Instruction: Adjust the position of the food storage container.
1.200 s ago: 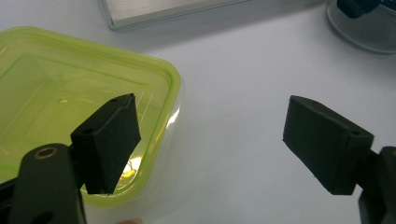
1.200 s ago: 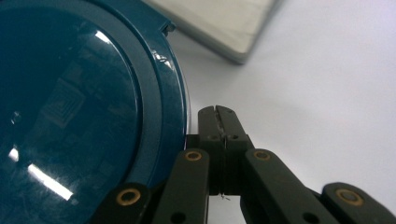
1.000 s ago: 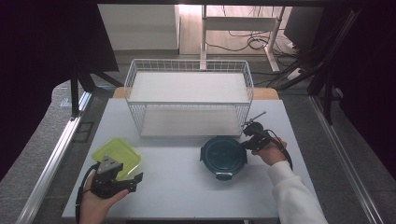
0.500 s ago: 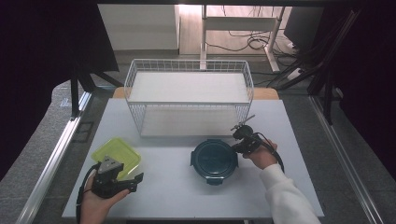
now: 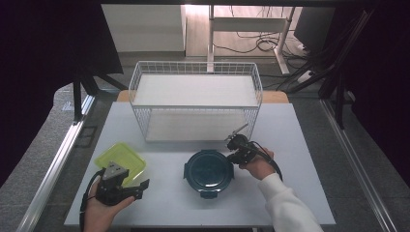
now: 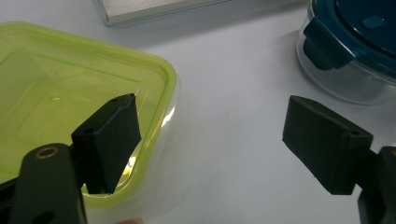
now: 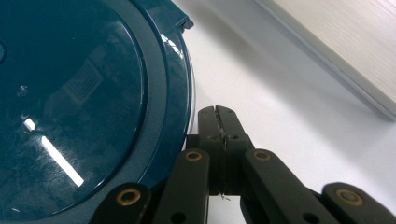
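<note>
We're nudging the round blue-lidded container [image 5: 209, 171] leftward across the desk [image 5: 300, 145]: right gripper [image 7: 217, 112] fingers pressed together, tips against its rim. Left gripper [image 5: 126, 187] waits with fingers wide beside the green-lidded box [image 5: 121, 159]. Next, probably keep pushing or regrasp. Wire basket [image 5: 196, 104] stands behind; path looks free.

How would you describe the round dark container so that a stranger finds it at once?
In front of the white wire basket, on the white table, sits the round container. The right gripper is at its edge. Its dark teal lid differs from the square yellow-green box.
</note>
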Action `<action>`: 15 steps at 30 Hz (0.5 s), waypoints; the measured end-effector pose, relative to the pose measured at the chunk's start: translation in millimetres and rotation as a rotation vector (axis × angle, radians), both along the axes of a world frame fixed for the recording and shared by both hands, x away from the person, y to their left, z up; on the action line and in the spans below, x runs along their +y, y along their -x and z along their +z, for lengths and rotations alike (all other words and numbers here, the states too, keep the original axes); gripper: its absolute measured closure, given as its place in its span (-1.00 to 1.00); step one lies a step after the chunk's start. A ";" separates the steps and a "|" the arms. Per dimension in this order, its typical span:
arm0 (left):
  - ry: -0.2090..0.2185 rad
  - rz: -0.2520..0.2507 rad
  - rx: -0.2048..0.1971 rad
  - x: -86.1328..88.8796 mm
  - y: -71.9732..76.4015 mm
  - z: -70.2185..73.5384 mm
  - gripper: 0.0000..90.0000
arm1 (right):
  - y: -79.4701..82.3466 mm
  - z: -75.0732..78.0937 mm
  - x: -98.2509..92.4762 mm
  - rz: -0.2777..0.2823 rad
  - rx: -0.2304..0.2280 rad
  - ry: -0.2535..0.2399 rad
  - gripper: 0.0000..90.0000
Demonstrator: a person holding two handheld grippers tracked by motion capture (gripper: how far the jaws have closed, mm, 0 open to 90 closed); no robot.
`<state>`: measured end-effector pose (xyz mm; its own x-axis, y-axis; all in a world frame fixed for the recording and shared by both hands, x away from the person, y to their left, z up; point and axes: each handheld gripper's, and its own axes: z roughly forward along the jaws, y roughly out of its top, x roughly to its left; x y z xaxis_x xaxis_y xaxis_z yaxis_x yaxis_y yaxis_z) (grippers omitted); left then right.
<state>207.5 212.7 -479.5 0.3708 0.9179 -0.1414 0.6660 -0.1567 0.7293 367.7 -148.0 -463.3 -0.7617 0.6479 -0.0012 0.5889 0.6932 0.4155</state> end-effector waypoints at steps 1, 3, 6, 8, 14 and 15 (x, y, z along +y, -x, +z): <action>0.000 0.000 0.001 -0.1 -0.1 -0.3 -0.60 | 0.6 -0.2 1.5 0.003 -0.002 0.000 0.99; 0.000 -0.001 0.003 -0.4 -0.2 -0.7 -0.60 | 1.8 -0.3 4.7 0.008 0.001 0.000 0.99; 0.000 -0.003 0.002 -0.7 -0.2 -0.6 -0.60 | 3.3 -0.6 8.8 0.016 0.002 -0.002 0.99; 0.000 -0.003 0.002 -0.8 -0.3 -0.7 -0.60 | 4.0 -1.0 10.8 0.023 0.004 -0.008 0.99; 0.000 -0.004 0.002 -1.7 -0.3 -0.6 -0.60 | 8.6 -1.7 16.5 0.034 0.011 -0.016 0.99; 0.001 -0.005 0.003 -2.2 -0.3 -0.5 -0.59 | 9.0 -1.8 16.9 0.039 0.006 -0.014 0.99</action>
